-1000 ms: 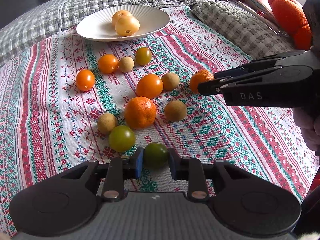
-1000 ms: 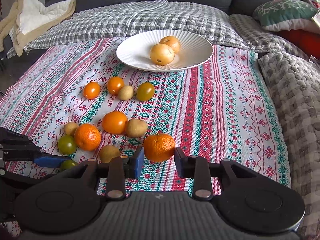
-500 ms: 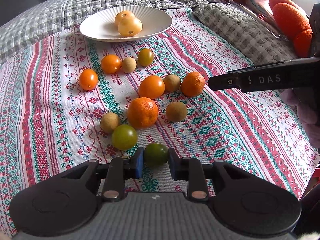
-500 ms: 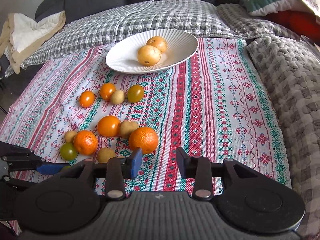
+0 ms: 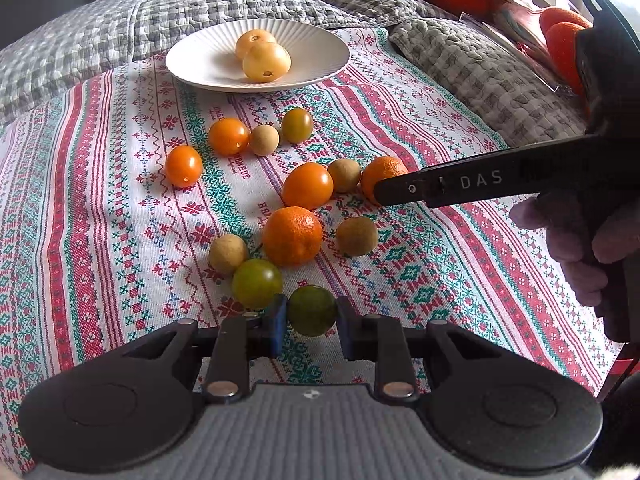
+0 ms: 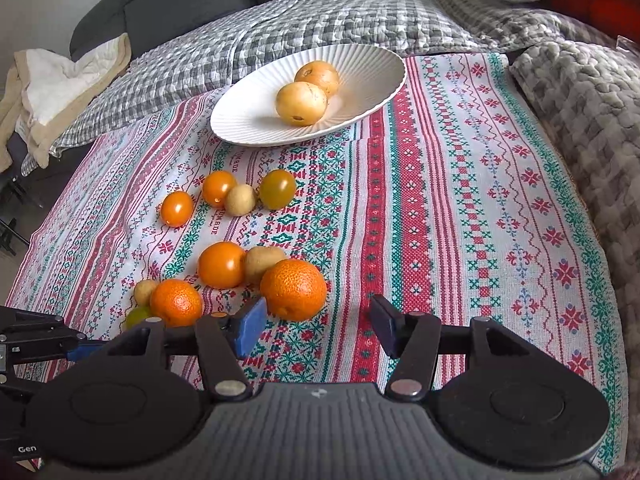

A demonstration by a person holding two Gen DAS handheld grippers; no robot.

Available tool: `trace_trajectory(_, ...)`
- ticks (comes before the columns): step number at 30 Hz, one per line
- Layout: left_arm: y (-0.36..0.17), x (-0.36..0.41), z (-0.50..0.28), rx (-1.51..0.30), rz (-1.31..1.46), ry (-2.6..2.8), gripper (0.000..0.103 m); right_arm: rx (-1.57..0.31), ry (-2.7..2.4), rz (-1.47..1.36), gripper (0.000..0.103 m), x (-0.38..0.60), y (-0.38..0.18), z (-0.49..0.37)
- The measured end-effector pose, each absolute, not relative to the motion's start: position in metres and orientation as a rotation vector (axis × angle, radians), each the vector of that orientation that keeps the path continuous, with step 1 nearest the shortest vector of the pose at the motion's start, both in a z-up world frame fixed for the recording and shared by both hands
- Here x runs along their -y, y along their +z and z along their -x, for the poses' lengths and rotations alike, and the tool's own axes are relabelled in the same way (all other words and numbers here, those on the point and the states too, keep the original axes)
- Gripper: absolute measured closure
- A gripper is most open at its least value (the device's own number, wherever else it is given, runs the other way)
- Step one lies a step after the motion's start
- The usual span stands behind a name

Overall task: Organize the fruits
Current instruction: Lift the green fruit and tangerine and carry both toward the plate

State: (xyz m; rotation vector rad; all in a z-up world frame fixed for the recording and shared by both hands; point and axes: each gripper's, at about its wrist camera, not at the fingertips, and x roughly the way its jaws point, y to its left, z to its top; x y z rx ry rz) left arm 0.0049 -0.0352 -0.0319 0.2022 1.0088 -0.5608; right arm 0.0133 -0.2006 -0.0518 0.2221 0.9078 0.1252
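Two hand-held grippers angled down, left clamping green tomato, right just opening, empty.

We see a white ribbed plate holding two yellow fruits, orange and green tomatoes scattered on a red-and-green patterned cloth, beside grey checked bedding.

The right half of the patterned cloth lies bare — open passage from the near edge up to the white plate. The left half is crowded: tomatoes, small brown fruits and two oranges sit close together, some touching — narrow gaps only. Rumpled blankets bound the cloth.
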Motion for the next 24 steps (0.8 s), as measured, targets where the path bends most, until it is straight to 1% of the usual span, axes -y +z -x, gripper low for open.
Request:
trace_trajectory(3, -0.033, 0.036, -0.005, -1.014, -0.204, -0.562, 0.090, -0.900, 0.123, -0.212, 0.052, 0.197, -0.054, -0.017)
trace_trajectory(7, -0.033, 0.037, -0.005, -1.010, -0.216, -0.571, 0.090, -0.895, 0.130, -0.191, 0.069, 0.192, -0.055, -0.019)
trace_trajectory(16, -0.031, 0.039, -0.004, -1.002, -0.213, -0.590, 0.090, -0.892, 0.077, -0.153, 0.070, 0.189, -0.049, -0.012)
trace_trajectory(24, -0.022, 0.036, -0.002, -0.956, -0.204, -0.583, 0.090, -0.870, 0.063, -0.160, 0.070, 0.184, -0.033, -0.003)
